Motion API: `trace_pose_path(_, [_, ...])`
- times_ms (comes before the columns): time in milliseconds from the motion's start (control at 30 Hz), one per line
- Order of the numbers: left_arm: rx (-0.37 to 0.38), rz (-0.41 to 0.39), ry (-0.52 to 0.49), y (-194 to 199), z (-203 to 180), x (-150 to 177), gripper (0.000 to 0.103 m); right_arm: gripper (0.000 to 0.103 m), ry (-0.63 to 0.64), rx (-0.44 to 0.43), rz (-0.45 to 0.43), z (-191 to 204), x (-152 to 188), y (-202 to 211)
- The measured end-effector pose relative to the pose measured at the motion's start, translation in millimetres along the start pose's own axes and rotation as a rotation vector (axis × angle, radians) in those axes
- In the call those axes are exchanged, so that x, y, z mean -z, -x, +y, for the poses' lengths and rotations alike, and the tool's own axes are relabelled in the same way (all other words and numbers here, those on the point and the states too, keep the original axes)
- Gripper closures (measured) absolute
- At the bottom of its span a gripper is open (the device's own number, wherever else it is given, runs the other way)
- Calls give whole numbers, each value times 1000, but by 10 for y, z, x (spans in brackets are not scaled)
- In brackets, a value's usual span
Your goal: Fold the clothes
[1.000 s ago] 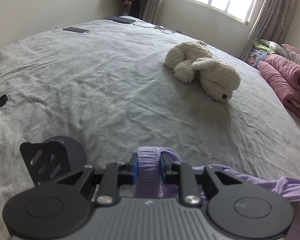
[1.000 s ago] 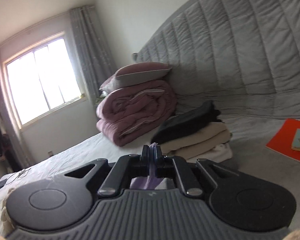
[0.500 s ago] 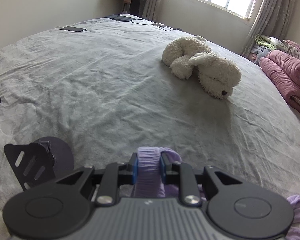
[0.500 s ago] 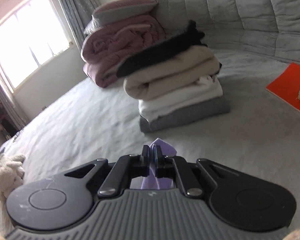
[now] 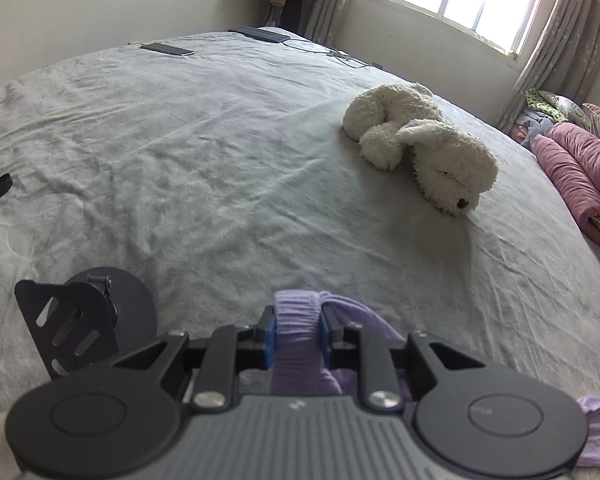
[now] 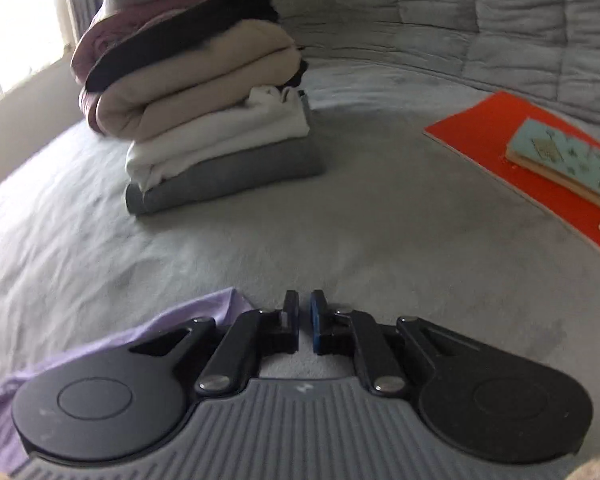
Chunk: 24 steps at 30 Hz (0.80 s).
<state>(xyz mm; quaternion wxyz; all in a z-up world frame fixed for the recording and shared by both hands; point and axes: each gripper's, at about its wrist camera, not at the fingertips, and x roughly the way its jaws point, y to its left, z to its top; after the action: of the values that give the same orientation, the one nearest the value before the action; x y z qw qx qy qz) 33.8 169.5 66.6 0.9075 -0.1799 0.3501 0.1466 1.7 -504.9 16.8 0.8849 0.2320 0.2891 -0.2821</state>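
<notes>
Left tool [image 5: 296, 330] pinches a bunched band of the lilac garment [image 5: 298, 344] between its blue pads, just above the grey bed [image 5: 204, 168]. More of that cloth trails off to the tool's right and lies on the bed by its lower right side. Ahead and to the right of this tool lies a white plush dog [image 5: 424, 148], well apart from it. Close on its left stands a black bracket [image 5: 66, 330] on a round base, and farther left sits a small black cap [image 5: 2, 185]. A phone [image 5: 167, 49] lies far ahead near the bed's far edge, and a rolled pink quilt [image 5: 584, 176] sits at far right.

Right tool [image 6: 305, 322] has just been opening its jaws; they now stand slightly apart with nothing between them, only bare bed showing through the gap. The lilac garment [image 6: 188, 320] lies on the bed just left of this tool, its edge beside the left finger [image 6: 288, 320]. Ahead and to the left rests a stack of folded clothes [image 6: 212, 120], grey at the bottom, then white, beige and black. Ahead to the right lies an orange board [image 6: 500, 140] with a pale blue book [image 6: 564, 156] on it.
</notes>
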Motion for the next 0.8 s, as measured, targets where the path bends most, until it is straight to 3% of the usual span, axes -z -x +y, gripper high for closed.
trace_pose_path(67, [1,2,-4,-3,-10,4,81,87,-4,-18,-35,44,-58,116])
trace_pose_path(133, [3,4,3,-9,-7,2,81,74,19,-66,-39,134,-88,168])
trace_pose_path(200, [5,7,8,-13,-7,1,81,59,3,-170,9,212,-113,155])
trace_pose_path(300, [11,14,10,-18,-17,5,81,58,-81,-342,116,277,-133,129])
trace_pose_path(333, [13,17,11,-20,-17,8,81,58,-96,-358,147,299,-134,117])
trace_pose_path(467, [9,31,1,-45,-24,28,81,58,-119,-217,244,337,-91,52])
trace_pose_path(667, [-3,55,-27,-110,-51,65,81,59,-188,-190,209,311,-17,-13])
trace_pose_path(767, [-26,49,-53,-115,-82,68,81,78,-154,-145,189,329,-34,-110])
trace_pose_path(800, [-33,48,-55,-117,-81,66,81,95,-142,-122,183,341,-41,-127])
